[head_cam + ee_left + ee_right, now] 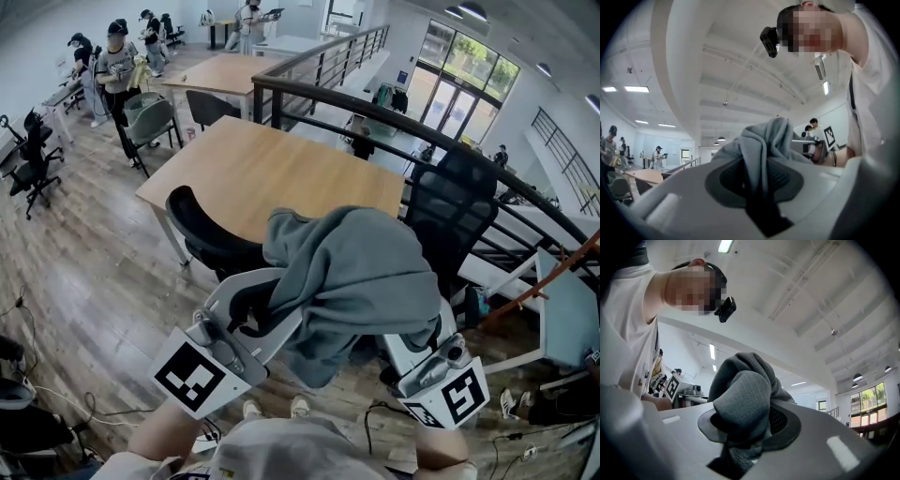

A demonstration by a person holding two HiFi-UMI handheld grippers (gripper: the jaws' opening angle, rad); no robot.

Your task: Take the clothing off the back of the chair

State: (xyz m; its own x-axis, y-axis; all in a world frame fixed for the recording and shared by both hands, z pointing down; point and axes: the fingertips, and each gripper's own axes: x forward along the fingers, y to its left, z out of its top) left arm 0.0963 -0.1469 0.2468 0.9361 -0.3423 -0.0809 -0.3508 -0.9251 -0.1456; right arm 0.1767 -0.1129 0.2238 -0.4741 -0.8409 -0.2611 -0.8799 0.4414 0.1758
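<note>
Left gripper (251, 305) and right gripper (412, 339), jaws clenched on crumpled grey knit garment (361, 267), hold it seemingly free of black mesh chair (459, 197); carrying it clear looks next.

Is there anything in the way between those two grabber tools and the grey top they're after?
Nothing visible does. The left gripper and the right gripper each have their fingers closed directly on the grey top, with bunched cloth filling the gap and no other thing between them.
</note>
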